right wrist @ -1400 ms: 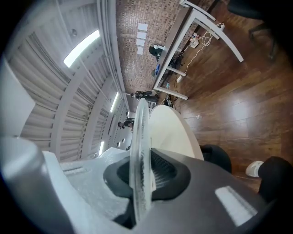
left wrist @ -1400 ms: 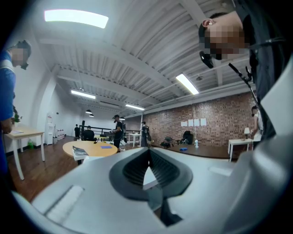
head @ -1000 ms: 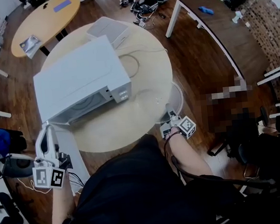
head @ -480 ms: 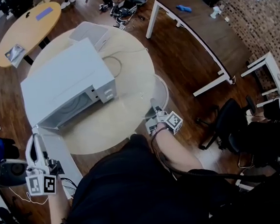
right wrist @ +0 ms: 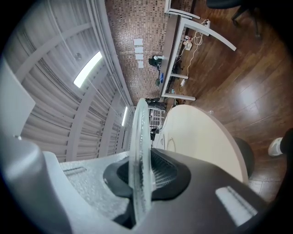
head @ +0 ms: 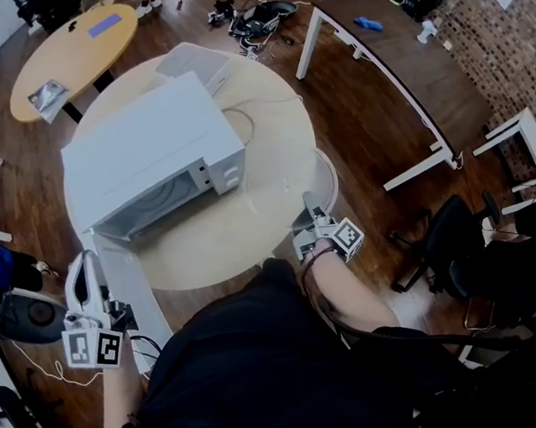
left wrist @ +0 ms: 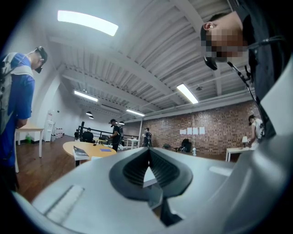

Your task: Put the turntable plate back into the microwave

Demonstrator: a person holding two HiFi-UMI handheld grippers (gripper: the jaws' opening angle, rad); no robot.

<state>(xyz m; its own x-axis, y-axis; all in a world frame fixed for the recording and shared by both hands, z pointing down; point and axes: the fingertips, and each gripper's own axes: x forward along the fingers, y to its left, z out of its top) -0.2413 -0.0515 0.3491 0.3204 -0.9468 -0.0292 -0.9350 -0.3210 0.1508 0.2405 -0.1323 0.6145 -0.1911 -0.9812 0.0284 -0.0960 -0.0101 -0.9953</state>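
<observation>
The white microwave (head: 151, 158) stands on the round pale table (head: 251, 233), its door (head: 126, 291) swung open toward me and the cavity (head: 160, 204) showing. My right gripper (head: 310, 205) is at the table's right edge, shut on the clear glass turntable plate (head: 332, 177). In the right gripper view the plate (right wrist: 138, 151) stands on edge between the jaws of the right gripper (right wrist: 139, 183). My left gripper (head: 79, 264) hovers left of the open door, apart from it. In its own view the left gripper (left wrist: 147, 153) is shut with nothing held.
A white box (head: 194, 61) and a cable (head: 241, 118) lie behind the microwave. An oval wooden table (head: 76, 48) stands at the back left, a dark desk (head: 393, 48) at the back right, a black chair (head: 447, 239) at my right. A person in blue (left wrist: 16, 105) stands at the left.
My right gripper has lifted slightly with the plate still in it. The left gripper has shifted a little beside the open door. The head view has swung somewhat.
</observation>
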